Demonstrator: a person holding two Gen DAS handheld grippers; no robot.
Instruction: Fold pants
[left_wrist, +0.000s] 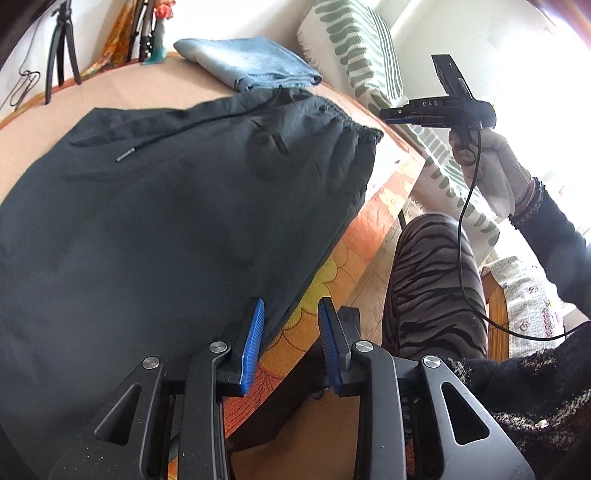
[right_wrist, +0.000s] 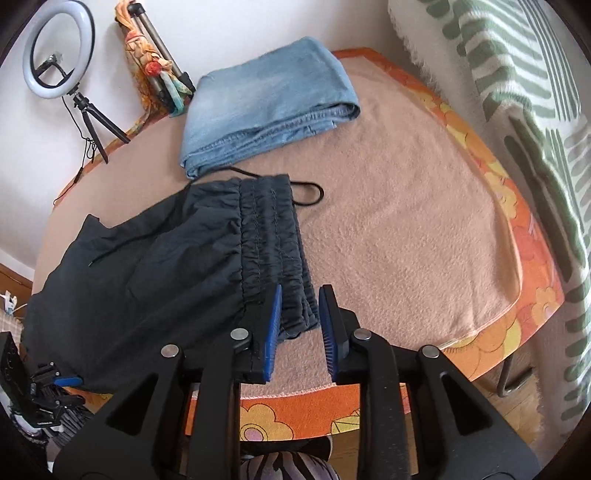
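- the pants lie along the bench's near edge, waistband towards its middle.
- the right hand-held gripper is parted astride the waistband's near corner, not pressing it.
- the left hand-held gripper, parted and empty, hangs over the pants' near edge.

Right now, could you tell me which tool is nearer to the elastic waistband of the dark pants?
Right. The right tool hangs open directly over the waistband end; the left tool sits open at the pants' opposite edge.
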